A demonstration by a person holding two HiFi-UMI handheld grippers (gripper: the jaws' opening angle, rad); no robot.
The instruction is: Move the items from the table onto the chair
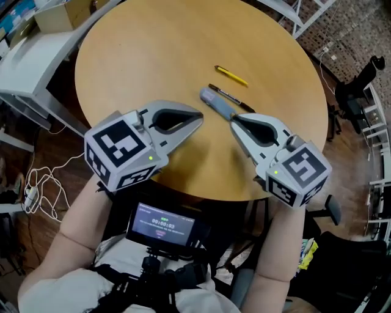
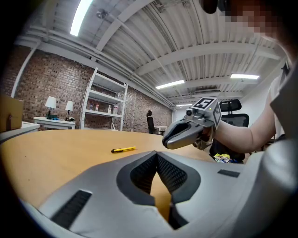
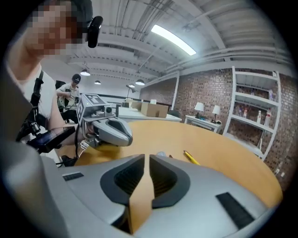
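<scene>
On the round wooden table (image 1: 153, 55) lie a yellow pen (image 1: 231, 75), a black marker (image 1: 231, 98) and a grey-blue tube-like item (image 1: 217, 103). My left gripper (image 1: 200, 116) hovers over the table's near part, shut and holding nothing, its tip a little left of the grey-blue item. My right gripper (image 1: 232, 120) is shut and holding nothing too, with its tip just short of that item's near end. The left gripper view shows the yellow pen (image 2: 123, 149) beyond the left gripper (image 2: 156, 155). From the right gripper (image 3: 147, 158), the grey-blue item (image 3: 160, 154) peeks out just ahead, and the pen (image 3: 191, 158) lies to its right.
A black office chair (image 2: 235, 106) stands to my right, with a yellow-green packet (image 1: 307, 252) on or near it. A white desk (image 1: 30, 55) with a cardboard box (image 1: 61, 15) is at far left. Cables (image 1: 43, 189) trail on the floor. White shelving (image 2: 104, 109) lines the brick wall.
</scene>
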